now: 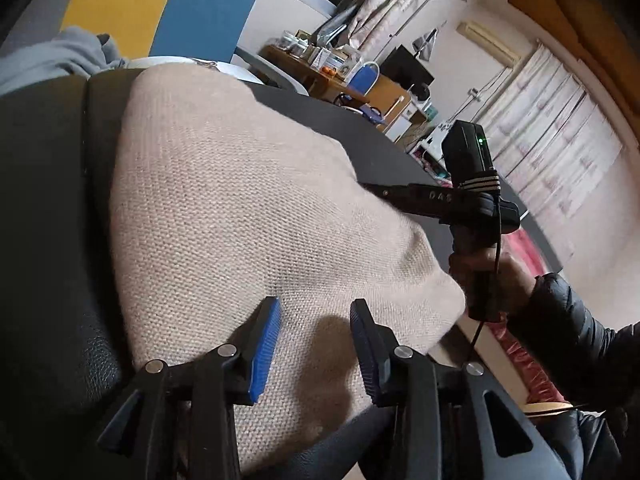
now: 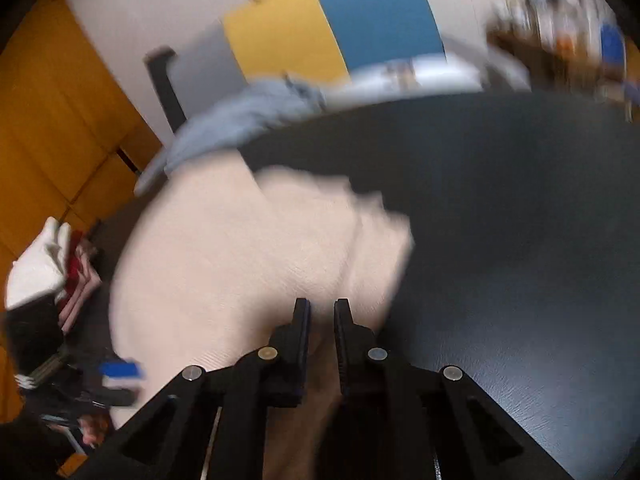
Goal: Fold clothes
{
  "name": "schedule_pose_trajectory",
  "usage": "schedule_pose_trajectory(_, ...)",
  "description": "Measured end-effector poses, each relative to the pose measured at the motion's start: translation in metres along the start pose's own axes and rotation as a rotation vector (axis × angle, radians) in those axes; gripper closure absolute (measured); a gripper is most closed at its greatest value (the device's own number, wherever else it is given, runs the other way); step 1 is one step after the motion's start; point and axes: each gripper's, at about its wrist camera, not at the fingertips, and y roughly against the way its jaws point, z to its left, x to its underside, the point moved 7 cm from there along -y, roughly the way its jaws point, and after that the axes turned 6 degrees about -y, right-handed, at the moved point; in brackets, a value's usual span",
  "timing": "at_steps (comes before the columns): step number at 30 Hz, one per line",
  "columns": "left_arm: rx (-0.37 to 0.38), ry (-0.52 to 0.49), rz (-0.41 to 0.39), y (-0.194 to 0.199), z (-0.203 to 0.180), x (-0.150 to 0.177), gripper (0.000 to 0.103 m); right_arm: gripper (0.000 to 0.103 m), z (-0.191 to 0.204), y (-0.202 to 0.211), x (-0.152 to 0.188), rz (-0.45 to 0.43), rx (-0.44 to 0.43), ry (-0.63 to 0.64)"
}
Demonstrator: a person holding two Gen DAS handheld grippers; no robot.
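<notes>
Black table [image 1: 48, 200], beige knit garment [image 1: 240, 200] spread across it. Above garment's near edge, left gripper [image 1: 314, 344], fingers apart, nothing between. At garment's right edge, right gripper [image 2: 322, 312], clamped on cloth.

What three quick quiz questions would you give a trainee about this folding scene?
1. Fill in: the beige sweater lies on a ___ table.
2. True or false: the left jaws are clamped on the sweater.
3. What colour is the other garment at the table's far edge? A grey, B red, C green.
Key: 1 black; 2 false, they stand open over it; 3 A.
</notes>
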Motion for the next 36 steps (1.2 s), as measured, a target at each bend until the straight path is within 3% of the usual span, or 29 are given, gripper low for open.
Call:
schedule_pose_trajectory(2,-0.014,-0.013,-0.004,-0.001,-0.004,-0.001,0.066,0.086,-0.013,-0.002,0.003,-0.013,-0.048,-0.056)
schedule_pose_trajectory(4,-0.008,-0.018,0.005,-0.005,-0.006,-0.002,0.066,0.072,-0.017,0.001,0.001,-0.026,0.002,-0.032)
schedule_pose_trajectory(8,-0.014,-0.037,0.014,-0.015,-0.01,-0.007,0.064,0.071,0.0,0.024,-0.006,-0.073,0.107,0.101)
schedule_pose_trajectory(9,-0.01,-0.029,0.01,-0.015,-0.009,-0.007,0.063,0.071,0.013,0.033,-0.007,-0.092,0.106,0.148)
schedule_pose_trajectory(10,-0.005,-0.019,0.005,-0.015,-0.009,-0.007,0.063,0.071,0.034,0.039,-0.003,-0.091,0.05,0.209)
schedule_pose_trajectory(14,0.012,0.011,-0.012,-0.013,-0.008,-0.006,0.063,0.073,0.094,0.039,0.04,0.023,-0.052,0.456)
schedule_pose_trajectory(16,0.006,-0.004,-0.009,-0.013,-0.01,-0.002,0.063,0.073,0.087,0.028,0.062,0.079,0.027,0.521)
schedule_pose_trajectory(19,-0.022,-0.036,-0.003,-0.014,-0.013,0.003,0.065,0.074,0.048,0.018,0.084,0.092,0.105,0.488)
schedule_pose_trajectory(24,-0.079,-0.023,-0.024,-0.008,-0.016,0.002,0.064,0.073,0.036,0.022,0.088,0.014,0.075,0.445)
schedule_pose_trajectory(28,-0.106,0.011,-0.097,0.019,-0.003,-0.023,0.062,0.07,0.035,0.025,0.079,0.063,0.048,0.394)
schedule_pose_trajectory(30,-0.121,0.018,-0.15,0.037,0.01,-0.045,0.061,0.056,0.05,0.037,0.07,0.048,0.015,0.377)
schedule_pose_trajectory(32,-0.156,-0.003,-0.182,0.048,0.024,-0.071,0.061,0.026,0.069,0.049,0.052,0.006,-0.013,0.392)
schedule_pose_trajectory(34,-0.186,-0.034,-0.182,0.046,0.037,-0.097,0.061,0.018,0.082,0.048,0.037,-0.024,-0.016,0.395)
schedule_pose_trajectory(36,-0.207,-0.058,-0.168,0.038,0.049,-0.121,0.061,0.018,0.093,0.038,0.015,-0.052,-0.035,0.375)
